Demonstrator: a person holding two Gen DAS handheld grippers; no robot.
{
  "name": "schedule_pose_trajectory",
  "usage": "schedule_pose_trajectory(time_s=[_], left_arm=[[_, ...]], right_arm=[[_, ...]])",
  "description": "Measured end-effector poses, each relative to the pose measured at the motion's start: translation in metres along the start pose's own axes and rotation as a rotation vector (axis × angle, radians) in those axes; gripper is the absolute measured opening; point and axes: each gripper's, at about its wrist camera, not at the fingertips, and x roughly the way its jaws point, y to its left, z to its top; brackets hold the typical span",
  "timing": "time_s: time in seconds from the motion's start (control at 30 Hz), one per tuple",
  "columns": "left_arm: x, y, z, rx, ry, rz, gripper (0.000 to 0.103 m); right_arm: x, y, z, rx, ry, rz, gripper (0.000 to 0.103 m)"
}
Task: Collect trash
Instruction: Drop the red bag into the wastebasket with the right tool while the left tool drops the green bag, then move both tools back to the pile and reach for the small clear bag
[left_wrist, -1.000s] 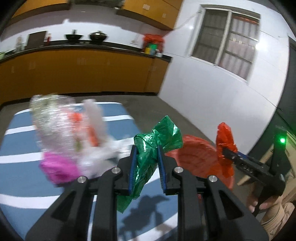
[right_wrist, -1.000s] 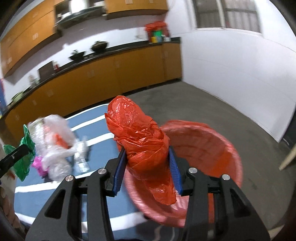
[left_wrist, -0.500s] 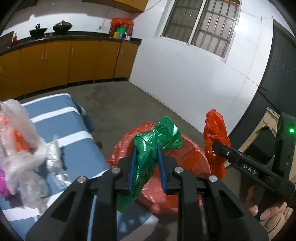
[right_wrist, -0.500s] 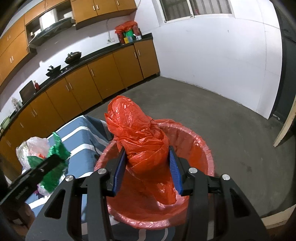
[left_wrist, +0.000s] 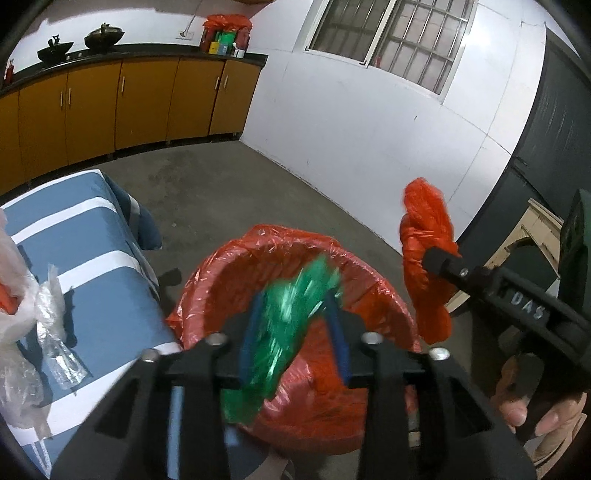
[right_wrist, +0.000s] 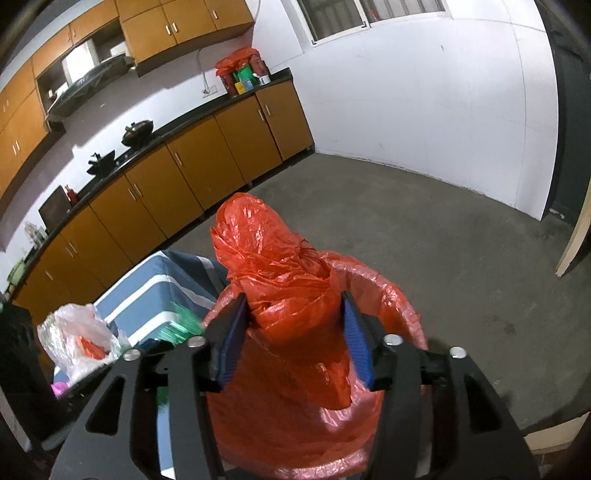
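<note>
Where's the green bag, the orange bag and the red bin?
green bag (left_wrist: 284, 332), left wrist view, crumpled middle.
orange bag (right_wrist: 273, 280), right wrist view, upper bulge.
red bin (left_wrist: 258, 240), left wrist view, far rim.
</note>
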Motion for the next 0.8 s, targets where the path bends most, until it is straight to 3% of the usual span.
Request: schedule_pose_trajectory(time_s=[0.27, 0.5, 0.8], left_arm=[[-0.005, 0.013, -0.009, -0.018, 0.005, 0.048, 0.049], [-0.039, 0.038, -0.023, -0.044, -0.059, 0.188, 0.064], [-0.099, 0.069, -0.036, -0.065, -0.138, 0.356, 0.069]], right_arm=[[-0.005, -0.003, -0.003, -0.022, -0.015, -0.035, 0.064], [-0.006, 0.006, -0.010, -0.070, -0.022, -0.069, 0.064], [-0.007, 0.058, -0.018, -0.204, -0.037, -0.043, 0.064]])
